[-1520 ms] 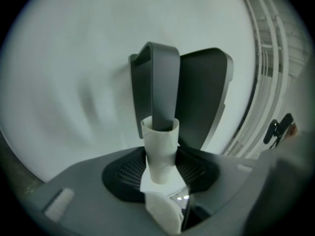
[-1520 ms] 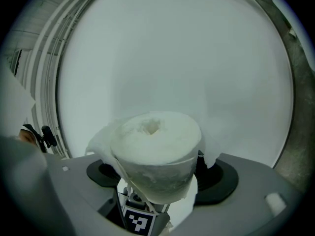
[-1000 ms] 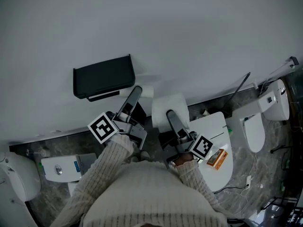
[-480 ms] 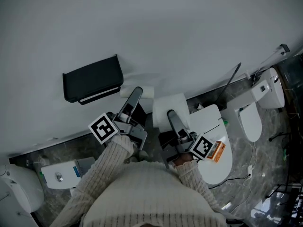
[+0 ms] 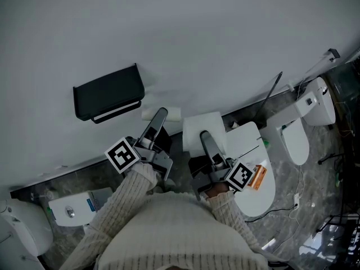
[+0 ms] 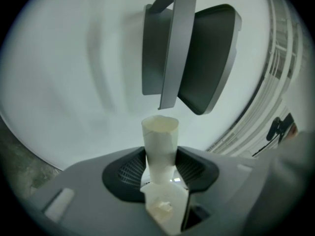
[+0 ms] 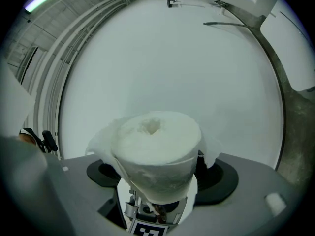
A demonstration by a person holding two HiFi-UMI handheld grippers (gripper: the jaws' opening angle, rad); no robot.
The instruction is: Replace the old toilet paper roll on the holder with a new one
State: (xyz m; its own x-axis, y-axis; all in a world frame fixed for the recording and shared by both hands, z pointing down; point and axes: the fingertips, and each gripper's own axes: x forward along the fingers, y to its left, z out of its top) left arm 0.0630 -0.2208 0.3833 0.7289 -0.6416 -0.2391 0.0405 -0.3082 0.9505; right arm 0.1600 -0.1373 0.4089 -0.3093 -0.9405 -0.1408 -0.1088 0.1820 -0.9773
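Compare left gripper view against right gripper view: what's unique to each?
Only left gripper view: a bare cardboard tube clamped between the jaws, and the dark holder on the wall. Only right gripper view: a full paper roll clamped between the jaws, plus grey floor at the right edge. Both: the plain white wall.

Left claw [image 5: 160, 113] and right claw [image 5: 205, 135] drifted away from holder [image 5: 107, 92].

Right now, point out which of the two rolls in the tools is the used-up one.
The bare tube in the left tool: thin, no paper left on it. The roll in the right tool is thick with paper.
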